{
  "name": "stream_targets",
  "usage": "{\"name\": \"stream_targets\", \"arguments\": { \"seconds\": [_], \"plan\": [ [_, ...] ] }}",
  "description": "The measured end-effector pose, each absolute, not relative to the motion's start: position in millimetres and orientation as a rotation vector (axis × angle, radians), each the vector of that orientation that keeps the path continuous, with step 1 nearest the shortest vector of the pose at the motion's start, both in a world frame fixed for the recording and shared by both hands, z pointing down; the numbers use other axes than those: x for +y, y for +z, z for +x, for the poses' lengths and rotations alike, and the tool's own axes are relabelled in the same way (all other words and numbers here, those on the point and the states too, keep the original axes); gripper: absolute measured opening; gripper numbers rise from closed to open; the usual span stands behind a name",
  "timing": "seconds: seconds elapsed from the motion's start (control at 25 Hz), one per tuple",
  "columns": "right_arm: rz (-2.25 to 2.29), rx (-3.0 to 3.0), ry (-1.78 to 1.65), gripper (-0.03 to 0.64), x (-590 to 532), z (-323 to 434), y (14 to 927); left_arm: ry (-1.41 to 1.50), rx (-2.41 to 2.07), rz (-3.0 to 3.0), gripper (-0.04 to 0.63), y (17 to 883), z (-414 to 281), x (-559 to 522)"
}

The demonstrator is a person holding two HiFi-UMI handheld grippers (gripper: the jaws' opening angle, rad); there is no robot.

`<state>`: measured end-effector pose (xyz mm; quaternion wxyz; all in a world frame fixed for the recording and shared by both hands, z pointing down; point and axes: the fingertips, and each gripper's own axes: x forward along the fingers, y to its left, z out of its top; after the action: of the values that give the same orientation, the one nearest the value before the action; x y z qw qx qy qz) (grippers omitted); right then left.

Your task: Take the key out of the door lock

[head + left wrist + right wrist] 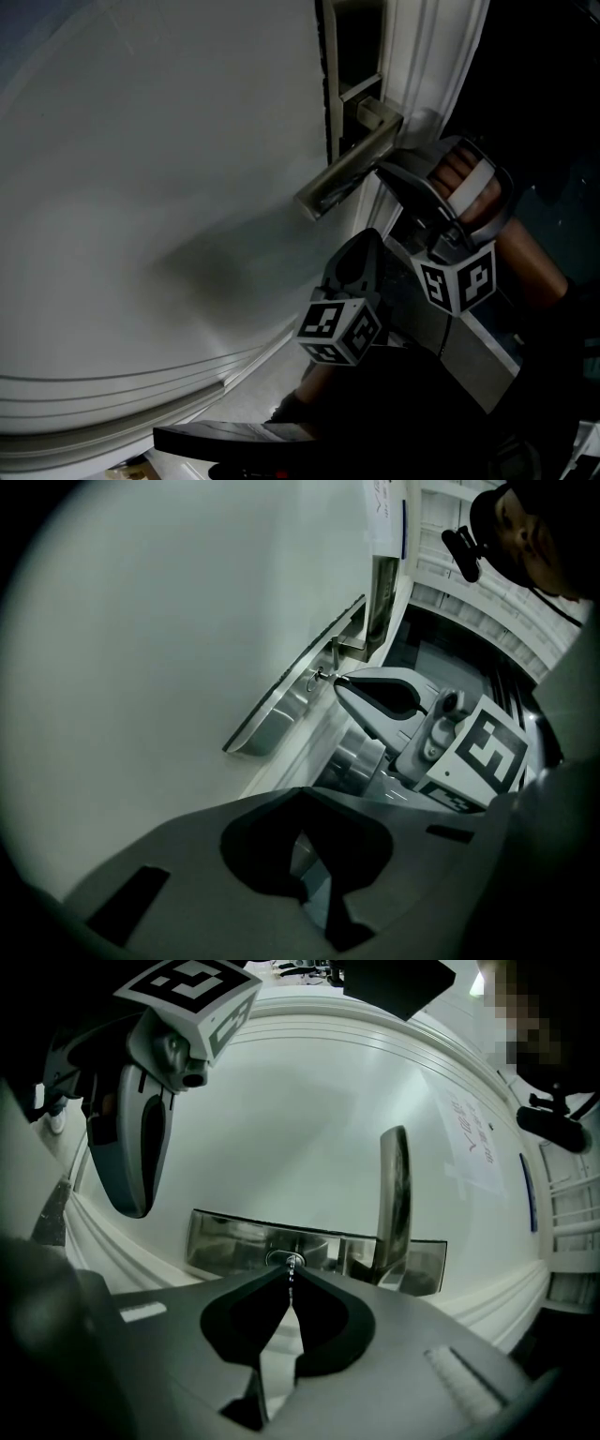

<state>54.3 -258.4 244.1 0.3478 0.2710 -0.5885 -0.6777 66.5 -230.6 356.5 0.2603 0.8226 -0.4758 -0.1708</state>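
Note:
A metal lock plate (234, 1239) with a lever handle (395, 1194) is fixed to the white door (169, 187). A small key (292, 1270) sticks out of the lock cylinder. My right gripper (290, 1277) is shut on it, jaw tips pinching it just in front of the plate. In the left gripper view the key (318, 677) shows at the right gripper's (337, 680) tip. The head view shows the right gripper (381, 170) under the handle (349, 169), with the key hidden. My left gripper (301, 792) hangs lower and further back, shut on nothing; it is beside the door in the head view (368, 240).
The door frame (427, 66) runs along the right of the handle. A paper notice (478, 1138) is stuck on the door beyond the handle. A person's hand (469, 187) holds the right gripper. A dark flat object (225, 439) lies at the bottom.

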Motion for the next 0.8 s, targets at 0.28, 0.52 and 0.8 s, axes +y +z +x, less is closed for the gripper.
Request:
{"name": "stream_targets", "arguments": {
  "seconds": [0.28, 0.52, 0.8],
  "plan": [
    [0.717, -1.561, -1.719, 0.011, -257.4, 54.8, 243.3, -0.461, -1.29, 2.232, 0.0, 356.7, 66.6, -231.5],
    [0.717, -1.555, -1.724, 0.011, -257.3, 55.8, 243.6, -0.457, -1.268, 2.246, 0.0, 354.0, 72.4, -230.4],
    [0.719, -1.549, -1.726, 0.011, -257.3, 56.2, 243.6, -0.457, -1.278, 2.239, 0.0, 354.1, 69.8, -229.3]
  ]
}}
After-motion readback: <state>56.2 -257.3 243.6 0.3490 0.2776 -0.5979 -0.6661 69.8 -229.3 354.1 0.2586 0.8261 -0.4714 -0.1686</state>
